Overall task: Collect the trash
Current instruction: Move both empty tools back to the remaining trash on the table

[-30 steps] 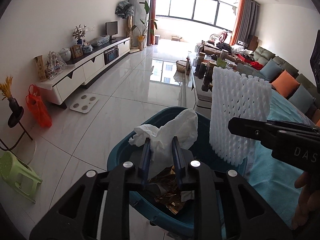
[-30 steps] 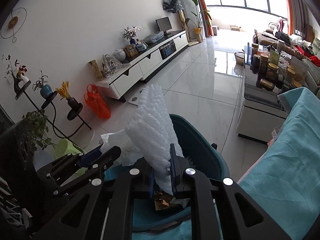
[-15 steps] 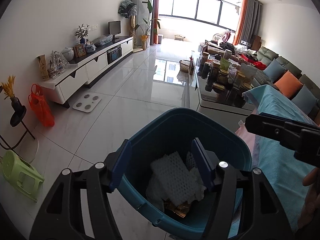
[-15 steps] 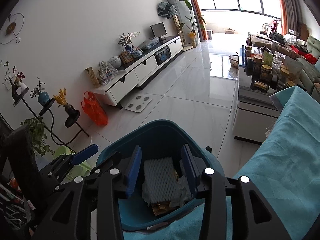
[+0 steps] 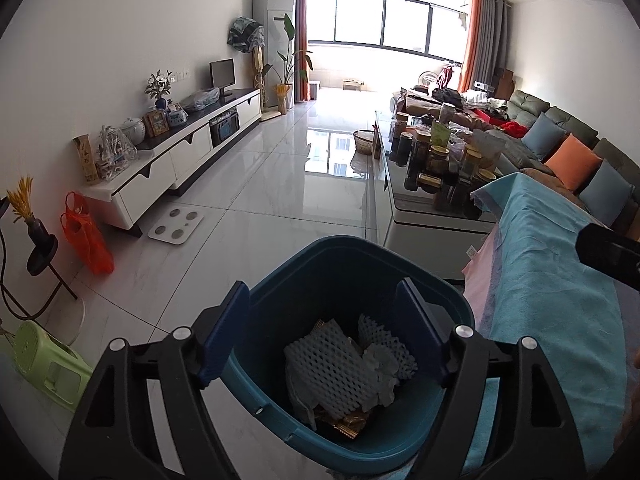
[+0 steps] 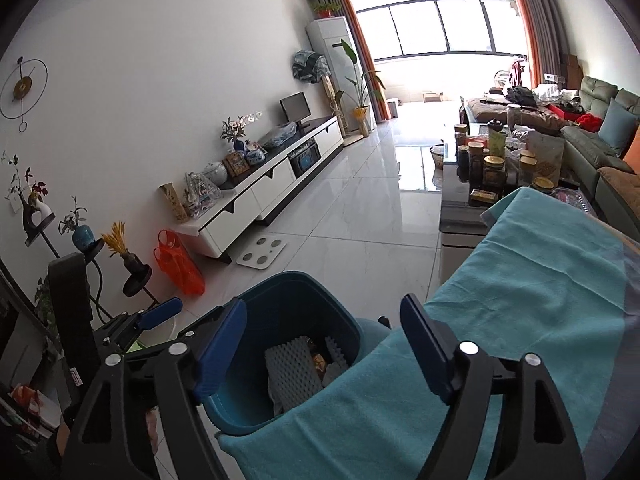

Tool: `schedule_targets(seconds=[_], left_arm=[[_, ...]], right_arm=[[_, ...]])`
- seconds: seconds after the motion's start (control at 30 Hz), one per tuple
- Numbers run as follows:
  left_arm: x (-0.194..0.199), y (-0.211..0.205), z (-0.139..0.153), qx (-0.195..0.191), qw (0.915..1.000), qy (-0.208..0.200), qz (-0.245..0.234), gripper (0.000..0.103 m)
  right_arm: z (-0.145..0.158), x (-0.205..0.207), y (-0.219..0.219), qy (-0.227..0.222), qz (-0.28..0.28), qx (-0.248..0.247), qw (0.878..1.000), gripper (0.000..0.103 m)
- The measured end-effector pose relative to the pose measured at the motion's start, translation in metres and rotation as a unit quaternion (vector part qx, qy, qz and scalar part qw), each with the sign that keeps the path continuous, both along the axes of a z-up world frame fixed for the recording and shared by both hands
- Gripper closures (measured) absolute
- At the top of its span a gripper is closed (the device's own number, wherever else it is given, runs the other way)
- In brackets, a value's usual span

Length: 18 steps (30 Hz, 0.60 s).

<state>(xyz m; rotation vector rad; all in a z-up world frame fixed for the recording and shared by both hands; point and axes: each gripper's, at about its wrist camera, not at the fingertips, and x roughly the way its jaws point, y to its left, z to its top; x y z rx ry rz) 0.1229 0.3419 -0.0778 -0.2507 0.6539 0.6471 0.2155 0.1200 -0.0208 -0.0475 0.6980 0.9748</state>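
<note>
Now both jaws have just been opened wide and nothing is held, foam net (image 5: 334, 364) and tissue (image 5: 380, 364) seen in the bin (image 5: 320, 256).

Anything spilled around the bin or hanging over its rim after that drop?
Nothing stands out. The foam nets and tissue lie inside the blue bin, nothing over its rim, and the floor beside it shows no scraps.

Matt plastic bin (image 5: 432, 280), glossy floor tiles (image 5: 256, 184)
</note>
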Motion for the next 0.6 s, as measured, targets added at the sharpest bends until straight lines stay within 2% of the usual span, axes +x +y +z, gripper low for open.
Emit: schedule_targets(seconds=[0.07,0.17,0.3,0.6], left_arm=[[0.003,-0.008,0.006,0.011,0.9999,0.000,-0.001,0.021],[0.006,-0.021,0.016,0.027,0.9996,0.002,-0.003,0.012],[0.012,-0.044,0.030,0.048,0.9988,-0.002,-0.013,0.006],[0.029,-0.110,0.062,0.064,0.9957,-0.015,-0.065,0.006]], right_arm=[[0.003,-0.001,-0.011,-0.003,-0.007,0.007,1.000,0.020],[0.007,-0.002,-0.030,-0.017,-0.023,0.015,0.999,0.013],[0.012,-0.003,-0.058,-0.032,-0.045,0.021,0.998,0.010],[0.020,-0.008,-0.132,-0.051,-0.108,0.042,0.992,0.007]])
